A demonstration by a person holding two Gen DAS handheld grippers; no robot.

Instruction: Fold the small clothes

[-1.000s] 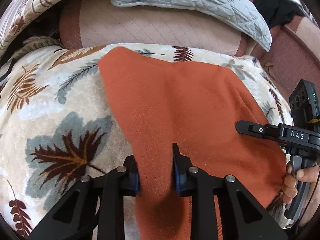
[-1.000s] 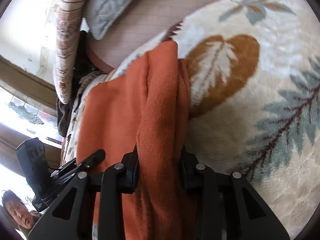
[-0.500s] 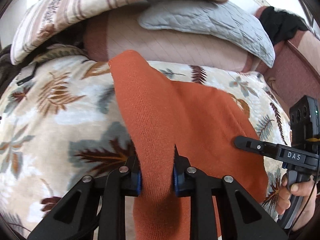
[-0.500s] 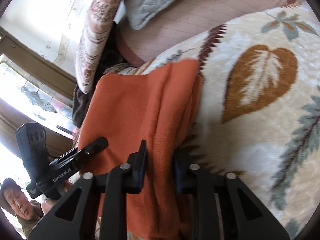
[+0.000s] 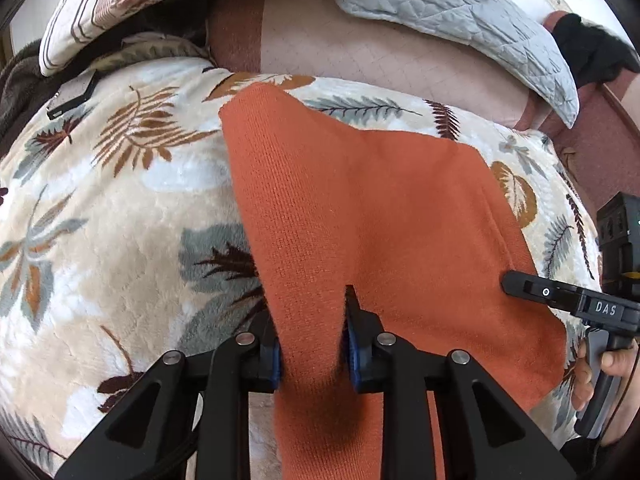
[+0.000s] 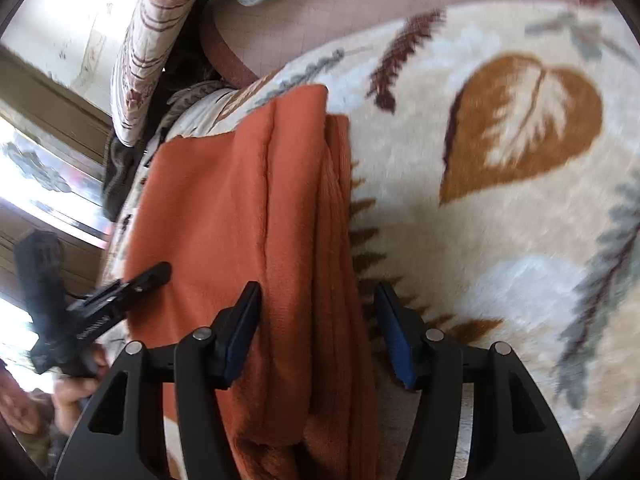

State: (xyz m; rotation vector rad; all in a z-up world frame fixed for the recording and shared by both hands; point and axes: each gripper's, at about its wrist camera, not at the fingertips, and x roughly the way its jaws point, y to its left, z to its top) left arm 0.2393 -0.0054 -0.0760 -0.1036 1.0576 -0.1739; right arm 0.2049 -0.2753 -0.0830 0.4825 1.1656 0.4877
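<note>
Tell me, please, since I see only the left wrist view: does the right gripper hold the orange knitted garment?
Observer: No. In the right wrist view the right gripper is open. The orange knitted garment lies between its jaws, unclamped.
Operator: Is the cloth a single layer there?
Observer: No, that edge is folded over into several stacked layers.
Operator: Do both pads touch it?
Observer: One seems to rest against the cloth. The other blue pad stands apart from it, above the cream fleece blanket with leaf print.
</note>
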